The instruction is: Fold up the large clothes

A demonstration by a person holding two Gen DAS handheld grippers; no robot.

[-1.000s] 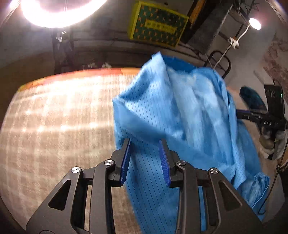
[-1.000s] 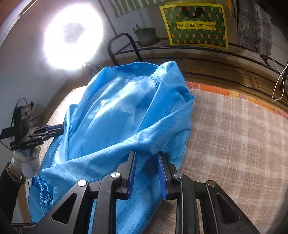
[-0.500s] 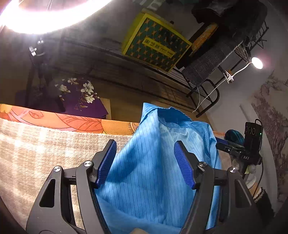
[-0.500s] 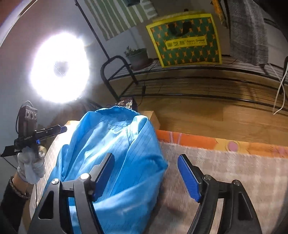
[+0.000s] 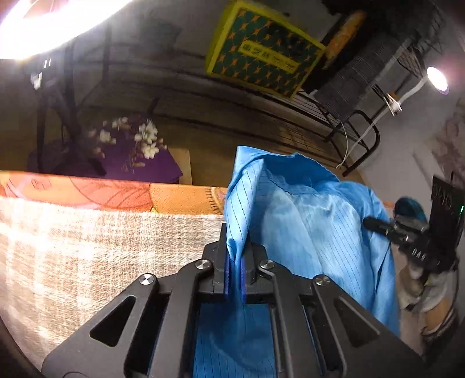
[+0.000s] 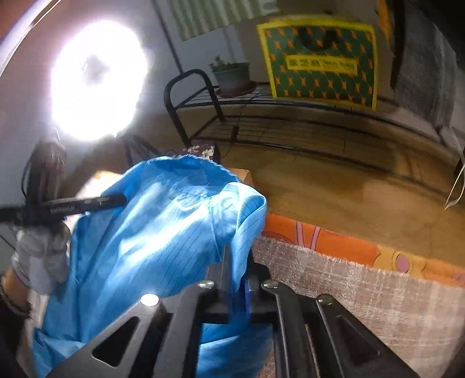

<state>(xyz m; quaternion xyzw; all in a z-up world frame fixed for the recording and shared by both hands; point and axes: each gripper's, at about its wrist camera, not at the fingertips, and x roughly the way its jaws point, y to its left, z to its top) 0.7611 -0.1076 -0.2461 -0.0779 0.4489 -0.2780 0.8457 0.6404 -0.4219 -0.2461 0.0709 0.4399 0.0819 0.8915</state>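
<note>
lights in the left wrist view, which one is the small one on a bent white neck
The small lamp at the upper right, above the black rack. The other light is a big glare that fills the upper left corner, with no neck showing.

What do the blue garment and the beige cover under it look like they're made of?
Blue garment: thin, smooth woven fabric, probably synthetic; it has a slight sheen, fine dark pinstripes and soft creases. Beige cover: a thick, fuzzy textile, likely plush or terry-like; it shows a matte nap, a faint check and a frayed-looking pile at its edge in the right wrist view. The fibre itself can't be told.
</note>
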